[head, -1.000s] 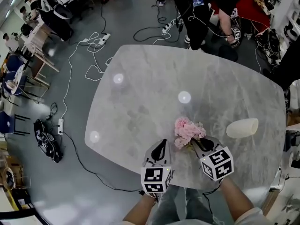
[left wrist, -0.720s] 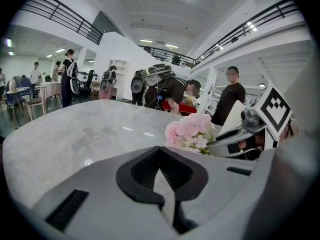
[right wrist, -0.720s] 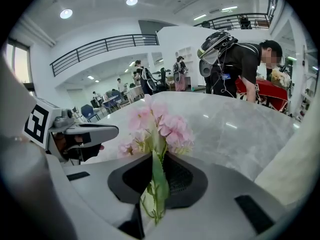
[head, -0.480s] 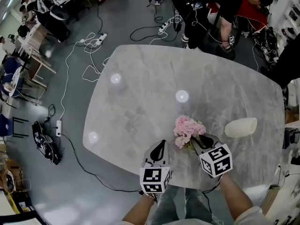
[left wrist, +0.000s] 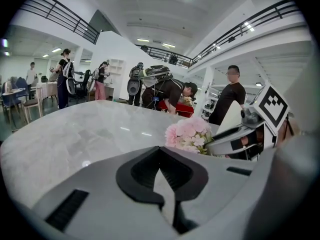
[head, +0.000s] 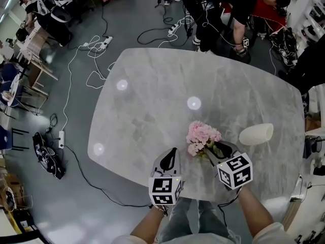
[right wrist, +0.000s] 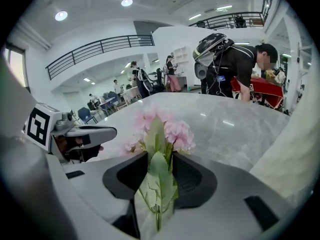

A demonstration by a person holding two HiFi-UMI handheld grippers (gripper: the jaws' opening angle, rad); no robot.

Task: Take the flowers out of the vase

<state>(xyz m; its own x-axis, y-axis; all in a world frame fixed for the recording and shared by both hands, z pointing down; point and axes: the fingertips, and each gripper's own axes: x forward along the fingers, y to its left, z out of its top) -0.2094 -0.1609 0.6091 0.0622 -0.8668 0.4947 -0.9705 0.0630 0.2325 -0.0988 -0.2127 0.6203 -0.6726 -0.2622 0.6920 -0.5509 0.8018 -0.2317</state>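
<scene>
A bunch of pink flowers (head: pixel 202 137) lies out of its vase near the table's (head: pixel 152 85) near edge, right of the middle, with the blossoms pointing toward the table's centre and the green stems and leaves running back between the jaws of the right gripper (head: pixel 214 150). Those jaws have just been opening and now stand apart on either side of the stems, their pads clear of them. The right gripper tilts down toward the tabletop from the near edge, with the person's forearm (head: pixel 254 212) reaching in behind it. The left gripper (head: pixel 173 152) hangs just beside the flowers on their left, apart from them, tilted down more gently, with its jaws closed together on nothing. The cream vase (head: pixel 256 134) lies on its side near the table's right edge, well apart from both grippers. Each gripper carries a cube (head: pixel 234 170) with black-and-white square markers on its faces. Beyond the far edge, people (head: pixel 228 14) stand among cables (head: pixel 96 60) trailing over the grey floor.
</scene>
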